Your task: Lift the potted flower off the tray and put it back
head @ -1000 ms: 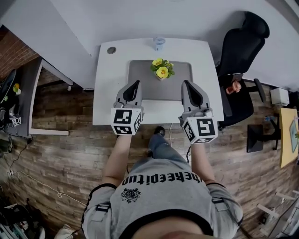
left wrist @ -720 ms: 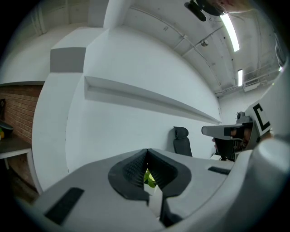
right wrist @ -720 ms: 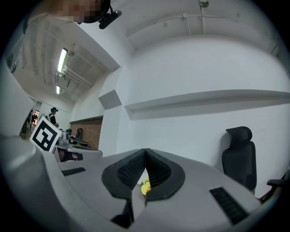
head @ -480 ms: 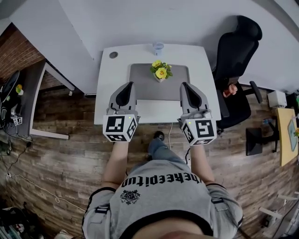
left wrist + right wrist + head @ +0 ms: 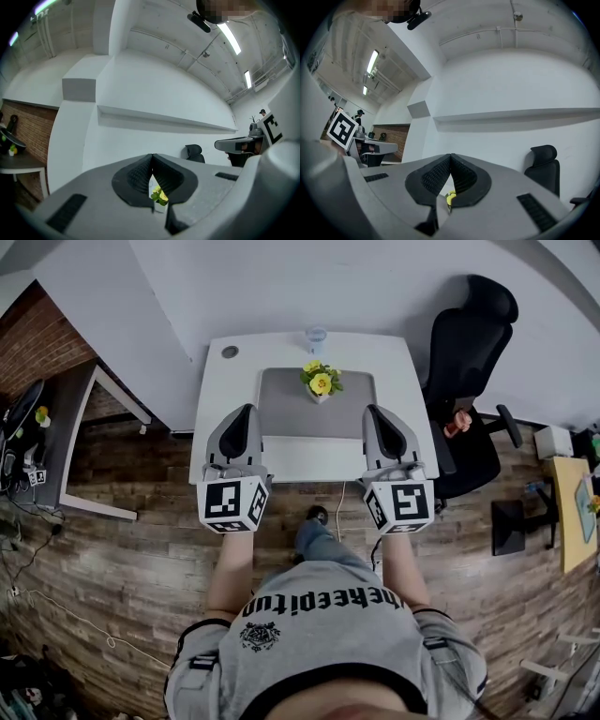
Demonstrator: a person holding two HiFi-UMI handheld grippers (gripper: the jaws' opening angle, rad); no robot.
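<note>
At the white desk (image 5: 217, 390) in front of the person, both bare forearms reached straight ahead, side by side. Each gripper pointed towards the far wall, held about level, with its marker cube nearest the person's body.

The left gripper (image 5: 246, 411) hung just off the grey tray (image 5: 300, 420) at 9 o'clock. The right gripper (image 5: 374, 411) hung over the tray's edge at 3 o'clock. Both pairs of jaws were closed tip to tip with nothing between them.

The potted flower (image 5: 320, 383) stood on the tray at 12 o'clock, against its far edge and well apart from both grippers. It stood upright, its long axis vertical, and its yellow blooms faced up.

A black office chair (image 5: 469, 343) stood at 2 o'clock from the desk.

A second before, the left gripper's tip had been over the tray's left edge, angled in towards the flower. It had since drawn out to the left and straightened. The right gripper looked little changed, and the flower had not moved.
</note>
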